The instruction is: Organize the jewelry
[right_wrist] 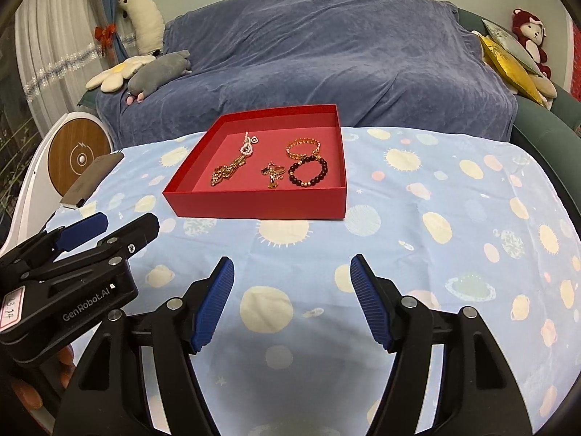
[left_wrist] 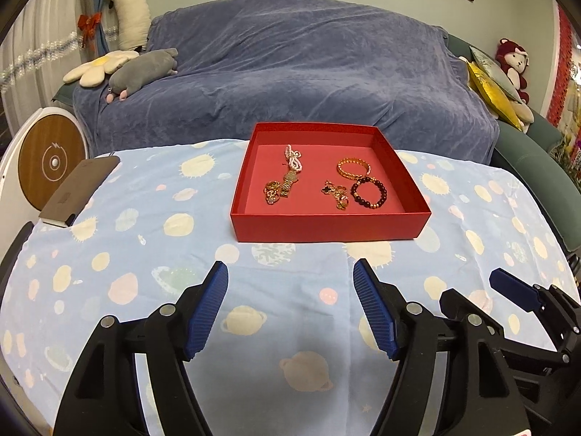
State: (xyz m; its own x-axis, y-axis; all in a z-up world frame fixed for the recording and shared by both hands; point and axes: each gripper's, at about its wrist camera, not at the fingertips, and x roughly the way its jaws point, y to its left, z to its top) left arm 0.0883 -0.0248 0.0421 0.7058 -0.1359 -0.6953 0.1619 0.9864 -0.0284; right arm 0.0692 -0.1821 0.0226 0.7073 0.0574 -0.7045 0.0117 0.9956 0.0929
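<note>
Lying at twelve o'clock, well ahead of left gripper [left_wrist: 290, 283] and right gripper [right_wrist: 292, 278], both spread apart and empty: red box [left_wrist: 326, 225] on desk [left_wrist: 145, 225], jewelry [left_wrist: 368, 192] inside; left squarer-on.

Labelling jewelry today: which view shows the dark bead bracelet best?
Left wrist view: the dark bead bracelet lies near-centre and larger, ring fully open to view in the red box. Right wrist view shows it too, unblocked, but smaller and more foreshortened.
</note>
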